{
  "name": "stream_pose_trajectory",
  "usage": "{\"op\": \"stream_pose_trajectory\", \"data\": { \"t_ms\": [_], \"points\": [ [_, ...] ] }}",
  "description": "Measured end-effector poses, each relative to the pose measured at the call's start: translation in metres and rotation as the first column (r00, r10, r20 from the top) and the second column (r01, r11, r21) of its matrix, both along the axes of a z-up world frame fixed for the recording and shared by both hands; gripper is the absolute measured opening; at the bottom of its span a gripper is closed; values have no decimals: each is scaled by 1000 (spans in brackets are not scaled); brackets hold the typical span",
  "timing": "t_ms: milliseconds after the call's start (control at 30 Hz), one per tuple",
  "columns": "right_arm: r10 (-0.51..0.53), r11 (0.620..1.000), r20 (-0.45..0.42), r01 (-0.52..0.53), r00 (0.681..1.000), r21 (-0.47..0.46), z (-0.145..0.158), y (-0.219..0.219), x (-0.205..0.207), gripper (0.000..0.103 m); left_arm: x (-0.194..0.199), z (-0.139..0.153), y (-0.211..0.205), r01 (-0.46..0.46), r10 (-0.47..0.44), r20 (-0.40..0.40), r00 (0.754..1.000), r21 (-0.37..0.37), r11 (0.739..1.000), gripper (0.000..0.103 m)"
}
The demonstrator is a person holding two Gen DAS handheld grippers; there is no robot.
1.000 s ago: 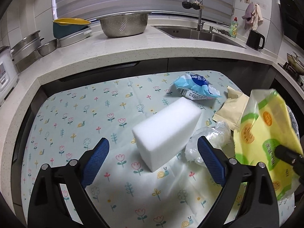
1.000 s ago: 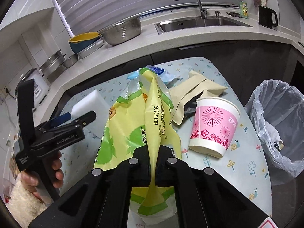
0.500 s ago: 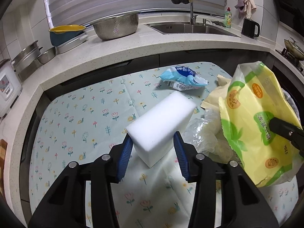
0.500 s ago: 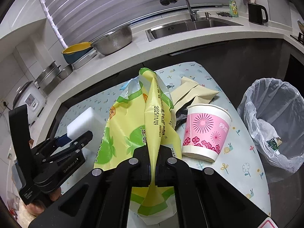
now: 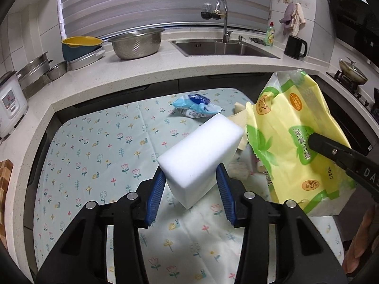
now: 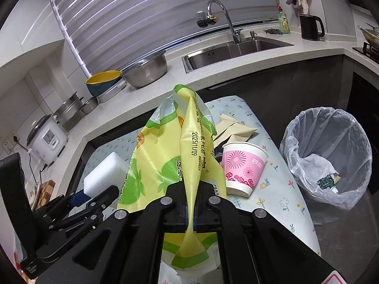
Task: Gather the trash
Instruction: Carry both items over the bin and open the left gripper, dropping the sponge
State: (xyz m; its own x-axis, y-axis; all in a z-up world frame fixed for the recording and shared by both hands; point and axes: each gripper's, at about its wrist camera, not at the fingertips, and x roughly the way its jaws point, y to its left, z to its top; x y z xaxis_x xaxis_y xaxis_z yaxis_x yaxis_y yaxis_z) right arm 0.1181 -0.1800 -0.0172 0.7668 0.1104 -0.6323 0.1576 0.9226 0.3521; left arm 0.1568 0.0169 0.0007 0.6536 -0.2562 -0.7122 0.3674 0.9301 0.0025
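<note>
My left gripper [image 5: 190,196] is shut on a white foam block [image 5: 201,158] and holds it lifted above the flowered tablecloth [image 5: 94,146]. The block also shows in the right wrist view [image 6: 104,175]. My right gripper [image 6: 191,210] is shut on a yellow-green plastic bag [image 6: 180,156], held up over the table; the bag shows in the left wrist view [image 5: 293,139] to the right of the block. A bin lined with a clear bag [image 6: 329,156] stands on the floor right of the table, with some trash inside.
A pink paper cup [image 6: 241,168], beige paper packets [image 6: 232,130] and a blue wrapper [image 5: 194,107] lie on the table. Crumpled clear plastic [image 5: 239,168] lies behind the block. The counter behind holds a steel colander [image 5: 137,45], sink [image 5: 222,47] and rice cooker [image 5: 9,101].
My left gripper closed on the white foam block and lifted it off the cloth. My right gripper rose with the yellow bag still held.
</note>
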Motion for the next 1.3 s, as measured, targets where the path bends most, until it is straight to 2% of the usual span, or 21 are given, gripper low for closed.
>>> {"op": "stream_pose_trajectory", "data": {
  "t_ms": [367,767,1067,1300],
  "points": [
    [-68,998,46,68,997,5,21,-38,-41,2,-34,28,-34,61,-61,30,998,-28,998,42],
    [-148,989,69,148,987,15,27,-82,-79,2,-58,37,-84,148,-147,38,988,-22,989,42],
    [-256,967,58,254,965,32,17,-133,-112,2,-65,37,-133,237,-237,15,971,-39,971,42],
    [-348,937,54,345,936,54,9,-173,-133,2,-67,30,-178,314,-316,-21,949,-54,948,43]
  ]
}}
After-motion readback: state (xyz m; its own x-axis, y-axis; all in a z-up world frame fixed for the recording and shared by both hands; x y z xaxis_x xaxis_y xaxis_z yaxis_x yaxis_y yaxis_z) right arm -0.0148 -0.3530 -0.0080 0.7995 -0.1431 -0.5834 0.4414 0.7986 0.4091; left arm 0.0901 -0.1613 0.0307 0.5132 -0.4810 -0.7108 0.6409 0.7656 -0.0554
